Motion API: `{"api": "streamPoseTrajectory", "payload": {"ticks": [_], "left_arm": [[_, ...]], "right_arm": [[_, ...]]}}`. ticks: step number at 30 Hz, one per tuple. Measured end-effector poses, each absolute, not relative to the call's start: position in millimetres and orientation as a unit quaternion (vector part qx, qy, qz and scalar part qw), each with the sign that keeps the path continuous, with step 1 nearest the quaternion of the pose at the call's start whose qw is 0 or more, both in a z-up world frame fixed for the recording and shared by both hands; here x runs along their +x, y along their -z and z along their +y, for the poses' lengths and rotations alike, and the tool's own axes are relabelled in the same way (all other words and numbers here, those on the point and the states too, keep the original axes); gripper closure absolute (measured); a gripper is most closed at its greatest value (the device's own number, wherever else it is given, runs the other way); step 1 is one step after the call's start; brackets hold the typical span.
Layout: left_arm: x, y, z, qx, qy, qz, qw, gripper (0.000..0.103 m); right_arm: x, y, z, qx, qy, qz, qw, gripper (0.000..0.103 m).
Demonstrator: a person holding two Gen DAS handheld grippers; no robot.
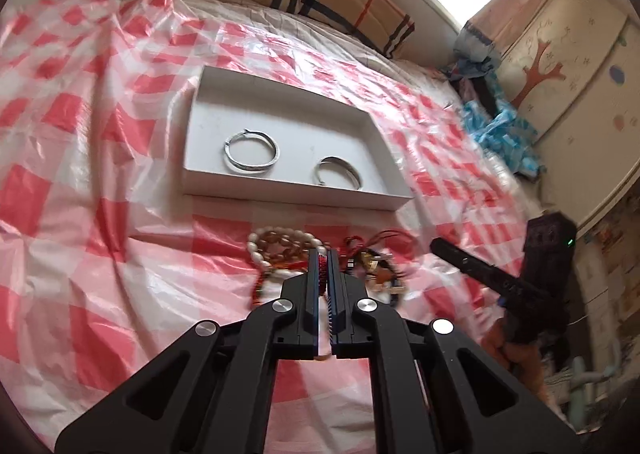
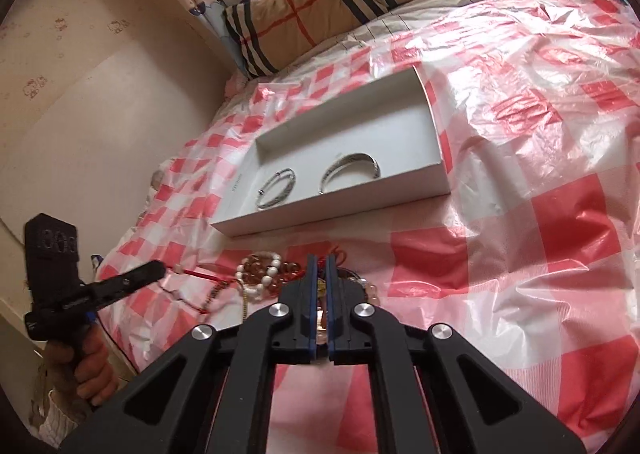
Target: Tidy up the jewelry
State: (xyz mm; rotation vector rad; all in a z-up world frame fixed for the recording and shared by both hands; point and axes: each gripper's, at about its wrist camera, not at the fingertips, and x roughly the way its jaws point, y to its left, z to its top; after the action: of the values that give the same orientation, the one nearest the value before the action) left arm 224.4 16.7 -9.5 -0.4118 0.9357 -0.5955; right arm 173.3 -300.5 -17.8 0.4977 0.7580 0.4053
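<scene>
Both jaws pinched narrow, the left gripper (image 1: 323, 254) nipping a red beaded strand (image 1: 321, 268) from the tangled bracelet pile (image 2: 264, 274) below the white cardboard tray (image 1: 200, 94), the right gripper (image 2: 319, 260) seemingly empty, so lift slowly to tease it free

Both wrist views look steeply down, close, sharing the white box (image 1: 292, 190) (image 2: 340, 214).

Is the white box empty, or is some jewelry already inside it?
Not empty: two silver bangles lie inside the white box.
</scene>
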Motion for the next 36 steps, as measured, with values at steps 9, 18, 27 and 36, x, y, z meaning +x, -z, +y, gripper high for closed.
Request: {"api": "streamPoseTrajectory", "payload": {"ticks": [9, 18, 27, 36], "left_arm": [[224.6, 3.1, 5.4, -0.131, 0.242, 0.439, 0.855, 0.099], [215.4, -43.5, 21.4, -0.237, 0.347, 0.374, 0.827, 0.099], [216.8, -31.3, 19.5, -0.232, 0.339, 0.398, 0.820, 0.099], [224.7, -11.2, 36.9, -0.231, 0.306, 0.415, 0.825, 0.099]], "right_arm": [[157.4, -19.5, -294.4, 0.240, -0.241, 0.317, 0.885, 0.098], [162.3, -6.6, -269.3, 0.189, -0.243, 0.361, 0.880, 0.098], [172.9, 8.9, -201.5, 0.076, -0.272, 0.400, 0.872, 0.046], [197.3, 32.9, -150.7, -0.037, -0.274, 0.419, 0.865, 0.051]]}}
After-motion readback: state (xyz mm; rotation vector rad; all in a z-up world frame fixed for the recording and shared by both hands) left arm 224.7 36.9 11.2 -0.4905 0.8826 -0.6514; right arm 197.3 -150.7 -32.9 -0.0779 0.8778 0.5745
